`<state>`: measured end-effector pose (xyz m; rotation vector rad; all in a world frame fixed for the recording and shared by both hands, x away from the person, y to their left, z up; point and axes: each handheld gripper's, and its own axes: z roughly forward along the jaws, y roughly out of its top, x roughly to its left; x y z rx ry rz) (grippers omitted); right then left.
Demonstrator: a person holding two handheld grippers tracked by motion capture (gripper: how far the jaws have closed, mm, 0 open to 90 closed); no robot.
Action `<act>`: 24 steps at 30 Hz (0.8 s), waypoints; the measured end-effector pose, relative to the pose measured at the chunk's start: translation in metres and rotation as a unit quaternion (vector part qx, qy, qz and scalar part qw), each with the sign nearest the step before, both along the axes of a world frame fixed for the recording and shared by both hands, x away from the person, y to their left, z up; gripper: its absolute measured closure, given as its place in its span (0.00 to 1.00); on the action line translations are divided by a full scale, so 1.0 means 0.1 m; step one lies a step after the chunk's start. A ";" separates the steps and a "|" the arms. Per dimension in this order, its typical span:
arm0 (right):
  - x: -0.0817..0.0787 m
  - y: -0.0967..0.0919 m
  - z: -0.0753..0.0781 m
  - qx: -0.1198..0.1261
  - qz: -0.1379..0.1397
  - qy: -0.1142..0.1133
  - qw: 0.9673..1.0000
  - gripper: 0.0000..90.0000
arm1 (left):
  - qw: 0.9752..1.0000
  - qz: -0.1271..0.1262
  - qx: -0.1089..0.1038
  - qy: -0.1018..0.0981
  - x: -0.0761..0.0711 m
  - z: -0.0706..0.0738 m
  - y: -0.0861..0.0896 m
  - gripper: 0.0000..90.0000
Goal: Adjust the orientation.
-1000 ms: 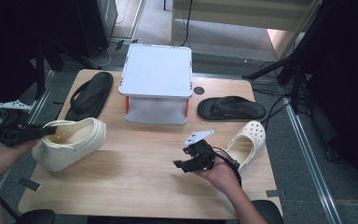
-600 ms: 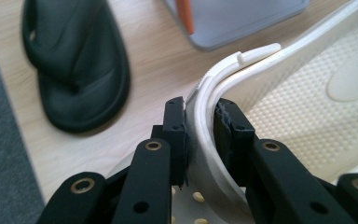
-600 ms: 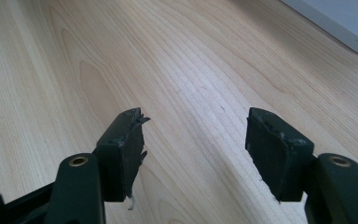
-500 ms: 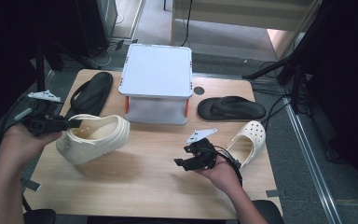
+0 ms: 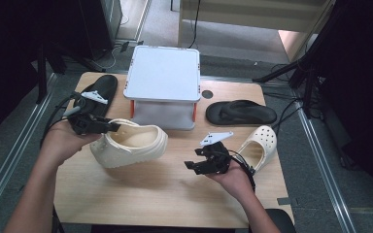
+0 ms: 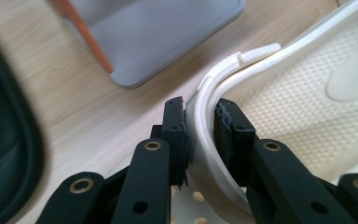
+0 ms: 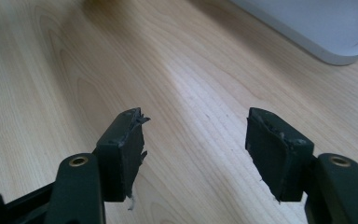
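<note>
Since the earlier frames you've carried the cream clog (image 5: 131, 143) from the left edge toward the middle of the high view, and it now hangs just above the tabletop (image 5: 165, 194), in front of the grey box (image 5: 164, 73). Your left gripper (image 6: 199, 125) has its jaws pinching the clog's heel strap and rim — a thin, bendy hold. The clog looks light, soft foam, so expect it to sag and swing from that strap; the stiffer side wall would likely give a firmer grip. Your right gripper (image 7: 195, 140) waits with jaws spread and nothing between them, near the second clog (image 5: 260, 145) at lower right.
</note>
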<state>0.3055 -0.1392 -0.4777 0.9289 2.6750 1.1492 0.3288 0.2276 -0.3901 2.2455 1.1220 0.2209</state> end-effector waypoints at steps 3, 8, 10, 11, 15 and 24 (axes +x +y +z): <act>0.01 -0.03 0.02 0.007 -0.005 -0.005 1.000 0.42 | 1.000 -0.009 -0.003 0.006 0.04 -0.07 -0.14 0.84; 0.00 -0.08 0.06 0.016 -0.010 -0.013 1.000 0.42 | 1.000 -0.014 0.012 0.022 0.10 -0.23 -0.35 0.84; 0.00 -0.09 0.07 0.018 -0.013 -0.014 1.000 0.42 | 0.999 -0.016 0.012 0.027 0.11 -0.30 -0.41 0.84; 0.00 -0.10 0.07 0.018 -0.014 -0.014 1.000 0.42 | 0.999 -0.016 0.012 0.027 0.11 -0.30 -0.41 0.84; 0.01 -0.13 0.08 0.024 -0.018 -0.014 0.999 0.42 | 0.999 -0.018 0.028 0.028 0.12 -0.34 -0.54 0.83; -0.01 -0.11 0.08 0.027 -0.012 -0.008 1.000 0.42 | 0.998 -0.037 0.031 0.049 0.15 -0.44 -0.71 0.77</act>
